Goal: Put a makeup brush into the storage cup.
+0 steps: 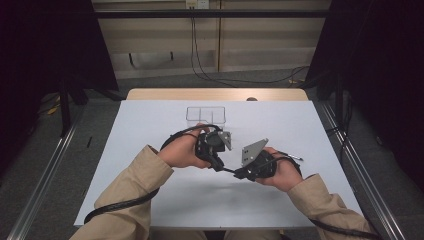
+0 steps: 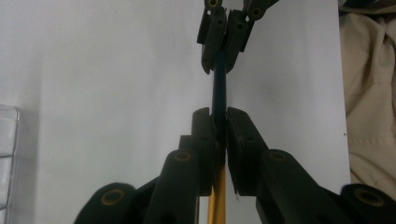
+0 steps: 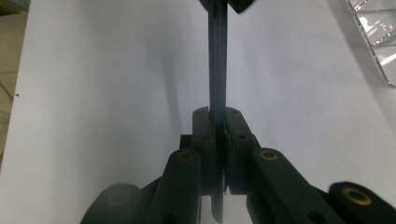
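Note:
A thin dark blue pen (image 2: 218,88) with a yellow rear part is held between both grippers above the white table. My left gripper (image 2: 218,114) is shut on it where the blue meets the yellow. Farther along, my right gripper (image 2: 223,65) clamps the blue end from the opposite side. In the right gripper view the right gripper (image 3: 217,114) is shut on the dark shaft (image 3: 217,60), which runs up to the left gripper (image 3: 224,4). In the high view the left gripper (image 1: 220,165) and right gripper (image 1: 237,173) meet tip to tip near the table's middle.
A clear plastic box with compartments (image 1: 205,114) stands just beyond the hands, seen also as the box edge (image 2: 7,154) and box corner (image 3: 373,28). A thin stick (image 1: 295,156) lies by the right hand. White sheet (image 1: 150,130) covers the table; cables trail off the near edge.

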Demonstrator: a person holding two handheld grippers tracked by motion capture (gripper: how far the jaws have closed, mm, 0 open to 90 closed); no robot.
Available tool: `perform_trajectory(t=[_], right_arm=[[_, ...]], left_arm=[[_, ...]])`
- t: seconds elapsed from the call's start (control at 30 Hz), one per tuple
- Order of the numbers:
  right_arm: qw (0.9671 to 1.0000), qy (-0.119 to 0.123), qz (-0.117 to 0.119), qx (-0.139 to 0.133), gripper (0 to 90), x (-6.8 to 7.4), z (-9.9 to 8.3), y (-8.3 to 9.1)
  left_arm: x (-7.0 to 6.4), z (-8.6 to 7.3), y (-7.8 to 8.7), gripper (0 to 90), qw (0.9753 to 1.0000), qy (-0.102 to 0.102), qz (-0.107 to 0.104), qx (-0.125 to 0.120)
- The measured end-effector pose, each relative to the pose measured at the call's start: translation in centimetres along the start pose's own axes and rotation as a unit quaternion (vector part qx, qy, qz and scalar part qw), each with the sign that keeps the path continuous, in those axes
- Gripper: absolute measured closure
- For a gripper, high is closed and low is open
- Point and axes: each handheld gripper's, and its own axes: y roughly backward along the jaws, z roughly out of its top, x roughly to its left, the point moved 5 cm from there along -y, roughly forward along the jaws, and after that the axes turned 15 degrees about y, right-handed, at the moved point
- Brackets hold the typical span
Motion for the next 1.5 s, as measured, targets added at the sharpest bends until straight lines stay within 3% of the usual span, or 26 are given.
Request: perform_trajectory(t=[0.23,0.4,0.6,0.8,0.97,1.27,1.4,1.5], right_arm=[[1.0,0.0,-0.003,0.002,85.1,0.0,0.0,0.1],[1.0,-0.004,-0.006,-0.004,85.1,-0.1,-0.3,0.2],[0.9999,-0.005,-0.01,-0.009,85.1,-0.1,-0.2,0.2],[0.9998,-0.01,-0.012,-0.014,85.0,-0.2,-0.4,0.3],[0.9997,-0.013,-0.013,-0.016,85.1,-0.1,-0.3,0.3],[0.9994,-0.014,-0.018,-0.025,85.0,-0.3,-0.3,0.3],[0.9993,-0.018,-0.02,-0.027,85.0,-0.3,-0.3,0.4],[0.9991,-0.017,-0.021,-0.031,85.1,-0.3,-0.3,0.4]], left_arm=[[0.0,0.2,0.3,62.5,0.9995,0.01,-0.016,-0.024],[0.0,0.1,0.5,48.9,0.9989,0.011,-0.015,-0.042],[0.4,0.1,0.8,30.6,0.9963,0.015,-0.017,-0.082],[1.0,-0.1,1.4,19.5,0.99,0.034,-0.02,-0.136],[1.3,-0.5,1.7,14.7,0.9848,0.033,-0.026,-0.169],[1.7,-1.1,2.3,11.2,0.972,0.051,-0.038,-0.226],[1.9,-1.5,2.5,9.4,0.9677,0.055,-0.039,-0.243],[2.0,-1.6,2.6,8.3,0.9619,0.057,-0.044,-0.264]])
